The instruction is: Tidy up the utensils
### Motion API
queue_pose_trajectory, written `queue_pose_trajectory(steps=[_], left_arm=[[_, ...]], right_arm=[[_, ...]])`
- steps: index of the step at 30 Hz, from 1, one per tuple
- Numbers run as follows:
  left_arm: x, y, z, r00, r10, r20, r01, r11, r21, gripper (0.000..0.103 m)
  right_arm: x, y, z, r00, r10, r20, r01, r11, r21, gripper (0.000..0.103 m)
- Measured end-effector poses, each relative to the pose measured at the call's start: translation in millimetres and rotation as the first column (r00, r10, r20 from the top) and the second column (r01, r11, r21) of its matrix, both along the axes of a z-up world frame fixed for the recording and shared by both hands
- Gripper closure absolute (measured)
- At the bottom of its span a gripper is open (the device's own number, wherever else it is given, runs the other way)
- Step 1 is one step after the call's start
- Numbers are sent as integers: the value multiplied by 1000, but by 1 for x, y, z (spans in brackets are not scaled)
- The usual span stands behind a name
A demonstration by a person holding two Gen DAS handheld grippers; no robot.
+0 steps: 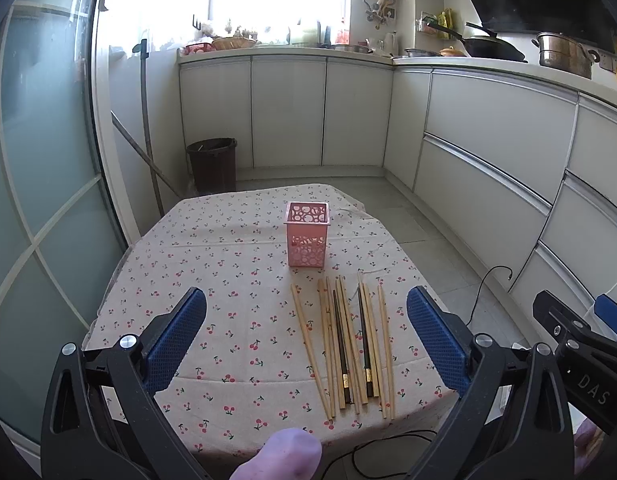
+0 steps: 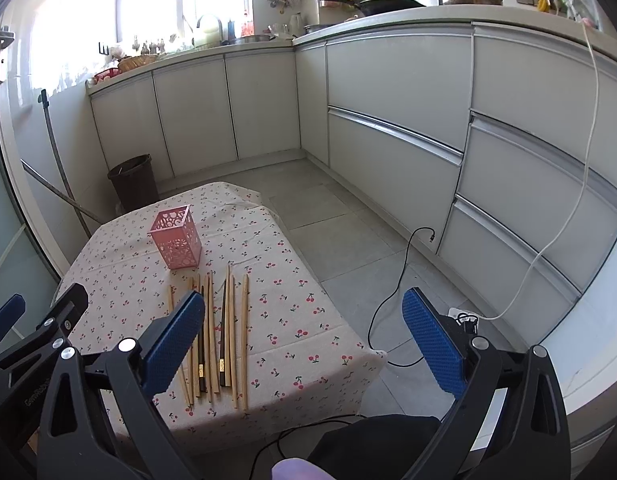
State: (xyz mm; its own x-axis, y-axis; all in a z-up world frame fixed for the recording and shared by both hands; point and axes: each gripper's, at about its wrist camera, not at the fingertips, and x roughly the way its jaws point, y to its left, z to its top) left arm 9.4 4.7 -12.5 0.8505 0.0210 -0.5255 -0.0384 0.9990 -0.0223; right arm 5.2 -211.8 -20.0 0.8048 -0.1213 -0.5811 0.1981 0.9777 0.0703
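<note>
A: Gripper state?
B: Left gripper (image 1: 306, 336) held spread wide, nothing gripped. Right gripper (image 2: 304, 338) likewise spread, nothing between the pads.
A: Utensils?
B: Chopsticks (image 1: 348, 344) laid side by side on the cherry-print tablecloth (image 1: 228, 280), near the front edge. Pink perforated holder (image 1: 307, 240) stood upright just behind their tips. Both grippers held above, no contact.

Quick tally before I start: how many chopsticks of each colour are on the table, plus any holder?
Light wooden chopsticks: 8 (some overlap, so this is my best count)
Dark chopsticks: 2
Pink holder: 1
Total: 11
</note>
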Motion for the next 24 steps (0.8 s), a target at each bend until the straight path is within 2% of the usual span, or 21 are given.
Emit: queue_pose_trajectory(steps=[24], left_arm=[[1, -2, -3, 1000, 10, -7, -10, 1000, 11, 7]], right_arm=[[2, 0, -1, 1000, 6, -6, -6, 1000, 5, 7]])
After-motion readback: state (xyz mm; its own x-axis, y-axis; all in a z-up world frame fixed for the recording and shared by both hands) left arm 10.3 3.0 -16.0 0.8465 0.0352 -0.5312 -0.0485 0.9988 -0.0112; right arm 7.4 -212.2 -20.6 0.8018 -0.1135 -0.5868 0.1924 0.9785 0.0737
